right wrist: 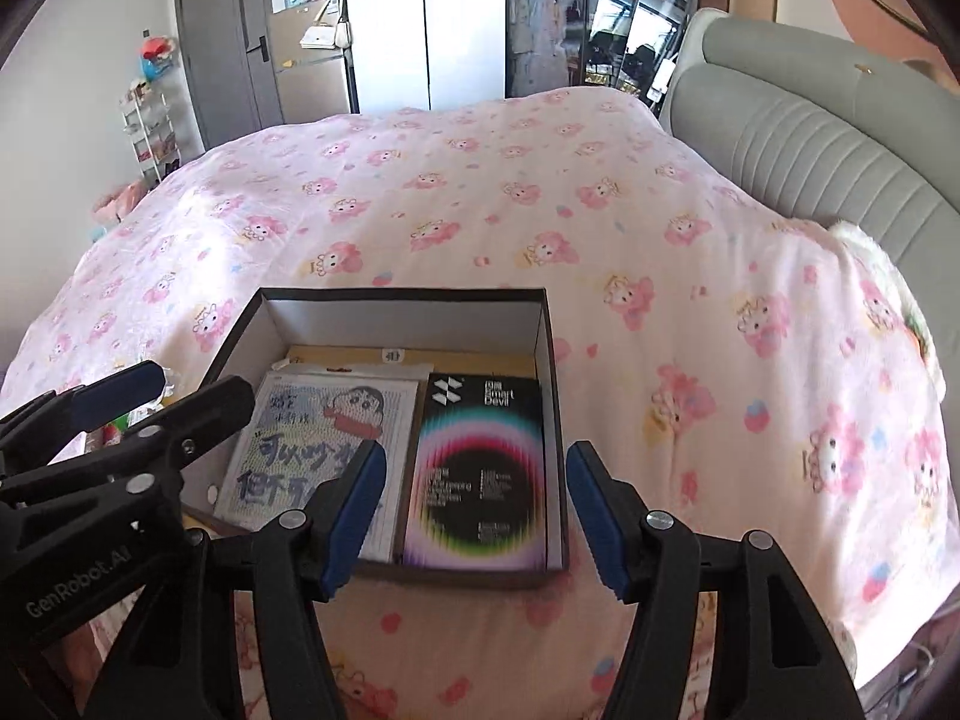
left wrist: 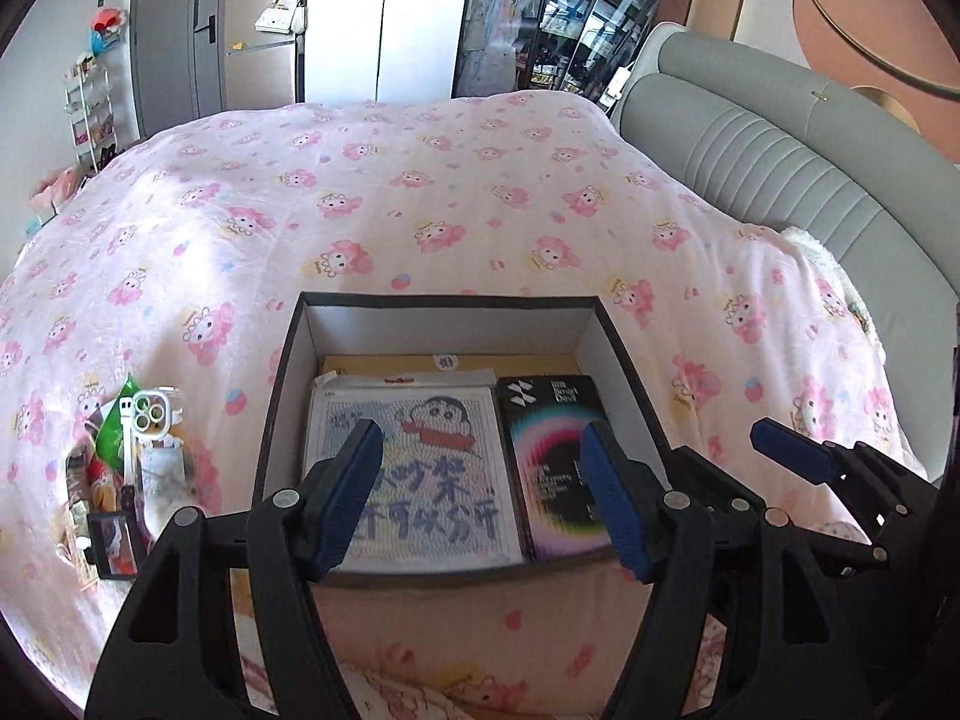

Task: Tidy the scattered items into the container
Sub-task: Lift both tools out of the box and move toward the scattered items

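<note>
In the left wrist view, the left tongs [left wrist: 486, 492] are spread with nothing between them, above the box [left wrist: 288, 372] on the bed [left wrist: 420, 192]. A pile of scattered items [left wrist: 129, 462] lies left of the box; it should be approached low and gripped one piece at a time.

In the right wrist view, the right tongs [right wrist: 474, 516] are spread and empty above the black package [right wrist: 480, 468], which lies inside the box beside the cartoon sheet [right wrist: 324, 438].

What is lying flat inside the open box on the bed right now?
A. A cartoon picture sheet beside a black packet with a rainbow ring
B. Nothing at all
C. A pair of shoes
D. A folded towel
A: inside the box, a cartoon picture sheet lies on the left, with a black packet bearing a rainbow ring beside it on the right.
</note>
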`<state>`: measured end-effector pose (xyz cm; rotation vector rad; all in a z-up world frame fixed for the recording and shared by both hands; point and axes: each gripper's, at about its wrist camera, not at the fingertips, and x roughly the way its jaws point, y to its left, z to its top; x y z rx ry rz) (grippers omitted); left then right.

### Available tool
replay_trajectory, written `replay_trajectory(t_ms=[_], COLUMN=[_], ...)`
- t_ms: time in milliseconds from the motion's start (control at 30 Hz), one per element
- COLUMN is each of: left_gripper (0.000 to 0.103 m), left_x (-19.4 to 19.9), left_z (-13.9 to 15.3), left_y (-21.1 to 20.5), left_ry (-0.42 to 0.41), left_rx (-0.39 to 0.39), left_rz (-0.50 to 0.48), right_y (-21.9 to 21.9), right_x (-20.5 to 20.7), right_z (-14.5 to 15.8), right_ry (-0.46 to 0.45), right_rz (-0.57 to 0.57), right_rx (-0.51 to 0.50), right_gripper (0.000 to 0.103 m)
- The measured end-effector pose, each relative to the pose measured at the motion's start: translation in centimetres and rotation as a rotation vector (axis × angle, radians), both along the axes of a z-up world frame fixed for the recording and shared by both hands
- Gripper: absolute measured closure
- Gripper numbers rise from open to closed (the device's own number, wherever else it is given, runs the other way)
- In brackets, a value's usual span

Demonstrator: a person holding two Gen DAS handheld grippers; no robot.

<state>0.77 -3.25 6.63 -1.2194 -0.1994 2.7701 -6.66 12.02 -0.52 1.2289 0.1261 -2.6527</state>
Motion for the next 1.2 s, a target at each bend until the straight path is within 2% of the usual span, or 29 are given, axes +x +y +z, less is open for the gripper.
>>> replay_trajectory(t_ms=[167,400,700,867,1200], left_gripper=[0.033,0.033,0.034,0.035,0.036], left_x=[2.1,4.1,4.3,5.4,8.2], left_z=[0.0,0.6,0.2,-0.4,-3.2], left_y=[0.4,-0.6,-1.7,-4.7,-16.1], left_ry=[0.003,0.006,-0.021,-0.035,-0.083], left_rx=[0.012,-0.006,-0.002,-0.005,0.069], left_rz=[0.002,0.016,0.014,0.063,0.260], right_y=[0.5,0.9,-0.9,-3.8,-14.7], right_x=[2.3,3.4,4.4,4.8,5.0], right_z=[0.5,0.9,1.4,0.8,-1.5], right_ry=[0.017,0.032,0.044,0.025,-0.044], right_rz=[0.003,-0.008,0.024,0.090,0.317], right_rx=[-0.001,-0.012,-0.029,-0.023,-0.028], right_gripper=[0.044,0.044,0.044,0.044,0.045])
